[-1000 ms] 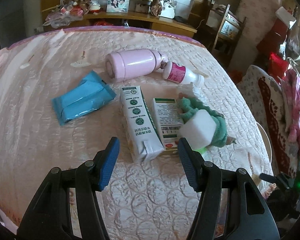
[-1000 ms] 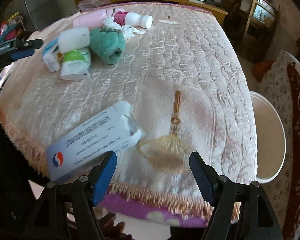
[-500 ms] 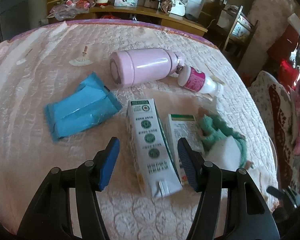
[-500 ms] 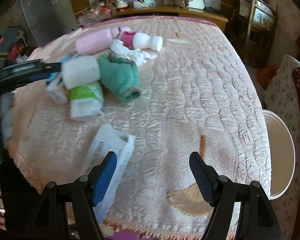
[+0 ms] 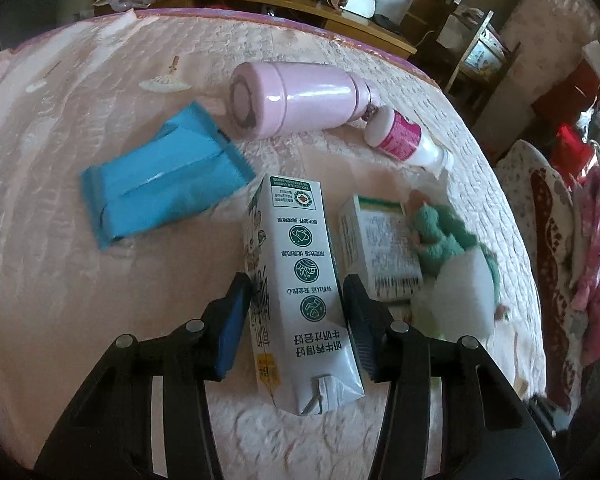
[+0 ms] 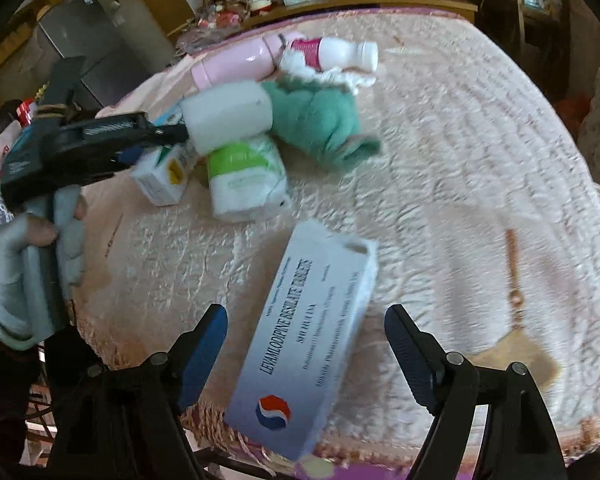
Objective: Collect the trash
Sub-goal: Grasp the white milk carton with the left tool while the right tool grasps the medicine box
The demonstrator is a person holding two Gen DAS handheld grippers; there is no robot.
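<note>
A white and green milk carton point(image 5: 300, 280) lies on the pink quilted table, between the open fingers of my left gripper point(image 5: 296, 320), which straddles its near half without clearly touching. The carton's end shows in the right wrist view point(image 6: 162, 174). A second small carton point(image 5: 376, 240) lies right of it. A white medicine box point(image 6: 308, 344) lies near the table's front edge, between the open fingers of my right gripper point(image 6: 306, 354).
A blue wipes pack point(image 5: 164, 176), a pink flask point(image 5: 296, 98), a pink-labelled bottle point(image 5: 404, 136), a green cloth point(image 6: 324, 120) and a white sponge point(image 6: 228, 114) lie on the table point(image 6: 460, 140). A shelf with clutter stands behind.
My left gripper moved forward until its fingers straddle the milk carton. My right gripper swung left and lined up over the medicine box.
</note>
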